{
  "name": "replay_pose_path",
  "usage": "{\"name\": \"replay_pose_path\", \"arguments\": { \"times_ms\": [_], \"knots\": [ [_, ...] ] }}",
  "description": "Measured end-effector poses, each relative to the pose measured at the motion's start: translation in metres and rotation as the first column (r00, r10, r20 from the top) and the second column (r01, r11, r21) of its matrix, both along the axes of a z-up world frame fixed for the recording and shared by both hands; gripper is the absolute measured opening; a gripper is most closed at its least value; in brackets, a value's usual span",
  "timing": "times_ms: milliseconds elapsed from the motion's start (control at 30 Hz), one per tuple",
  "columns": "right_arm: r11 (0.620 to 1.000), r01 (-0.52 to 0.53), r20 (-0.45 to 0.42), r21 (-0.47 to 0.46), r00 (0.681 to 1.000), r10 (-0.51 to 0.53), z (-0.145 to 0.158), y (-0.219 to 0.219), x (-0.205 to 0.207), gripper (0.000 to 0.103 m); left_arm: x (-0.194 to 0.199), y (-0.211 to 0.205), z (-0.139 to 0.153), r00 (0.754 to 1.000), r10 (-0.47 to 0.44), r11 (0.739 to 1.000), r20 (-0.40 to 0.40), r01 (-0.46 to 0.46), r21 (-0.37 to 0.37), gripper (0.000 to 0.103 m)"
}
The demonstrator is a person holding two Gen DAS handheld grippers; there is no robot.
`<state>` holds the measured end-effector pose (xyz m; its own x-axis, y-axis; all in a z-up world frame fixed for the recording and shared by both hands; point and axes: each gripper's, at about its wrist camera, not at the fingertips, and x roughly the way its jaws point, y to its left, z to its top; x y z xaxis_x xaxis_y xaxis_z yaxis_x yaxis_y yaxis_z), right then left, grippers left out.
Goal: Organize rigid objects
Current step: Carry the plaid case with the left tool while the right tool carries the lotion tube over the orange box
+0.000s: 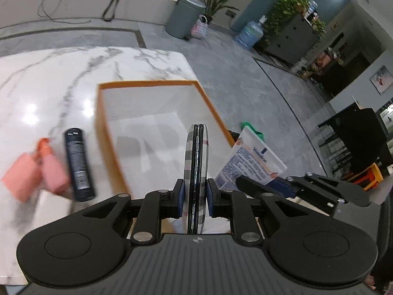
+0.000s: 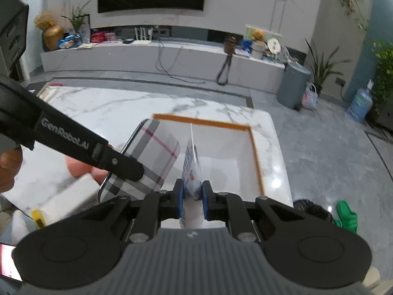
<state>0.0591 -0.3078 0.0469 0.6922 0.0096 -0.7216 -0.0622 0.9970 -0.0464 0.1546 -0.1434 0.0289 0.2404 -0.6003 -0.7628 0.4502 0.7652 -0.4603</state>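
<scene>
We hold two hand-held grippers above a white marbled counter (image 1: 49,78), both tilted downward over an open box (image 1: 152,113) with an orange rim and pale inside. The box sits at the counter's right corner, its right wall close along the counter edge; beyond that edge the grey floor (image 1: 245,78) drops away. Nothing shows inside the box, so the room above it is free.

The left hand-held gripper (image 1: 195,198) is closed tight on a flat plaid-patterned case (image 1: 195,152), held edge-on and upright between the blue pads. The right hand-held gripper (image 2: 192,198) is pinched shut on a thin white and blue printed packet (image 2: 192,164), also edge-on. The two held things hang just beside each other over the box's near side, the left gripper's arm crossing in front of the case in the right wrist view.

Left of the box on the counter lie a dark cylinder (image 1: 79,164), nearly touching the box wall, and blurred pink bottles (image 1: 34,169) beside it. Farther off stand a grey bin (image 1: 184,16), potted plants (image 1: 289,5) and a low white shelf (image 2: 172,56) along the wall.
</scene>
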Motion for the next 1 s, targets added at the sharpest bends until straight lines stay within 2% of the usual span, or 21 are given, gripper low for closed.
{"name": "replay_pose_path", "arguments": {
  "times_ms": [200, 400, 467, 667, 867, 1000],
  "knots": [
    [1.000, 0.014, -0.055, 0.013, 0.998, -0.013, -0.020, -0.038, 0.012, 0.013, 0.011, -0.034, -0.030, 0.997, -0.030, 1.000, -0.073, 0.029, -0.003, 0.020],
    [0.996, 0.031, -0.126, 0.083, 0.992, -0.021, -0.042, -0.066, 0.023, 0.013, 0.019, -0.049, -0.078, 0.981, 0.015, 0.999, -0.195, -0.008, 0.036, 0.020],
    [0.995, 0.034, -0.138, 0.094, 0.990, -0.020, -0.049, -0.071, 0.025, 0.013, 0.023, -0.049, -0.088, 0.977, 0.024, 0.999, -0.210, -0.016, 0.040, 0.020],
    [0.989, 0.016, -0.157, 0.144, 0.987, 0.007, -0.068, -0.071, 0.040, 0.014, 0.040, -0.037, -0.091, 0.981, 0.111, 0.993, -0.160, -0.102, 0.062, 0.020],
    [0.976, 0.040, -0.159, 0.214, 0.987, -0.006, -0.086, -0.065, 0.064, 0.013, 0.043, -0.044, -0.093, 0.990, 0.118, 0.962, -0.080, -0.094, 0.255, 0.020],
    [0.968, 0.044, -0.167, 0.247, 0.986, -0.002, -0.097, -0.057, 0.074, 0.013, 0.045, -0.054, -0.092, 0.995, 0.076, 0.947, -0.059, -0.054, 0.315, 0.020]
  ]
}}
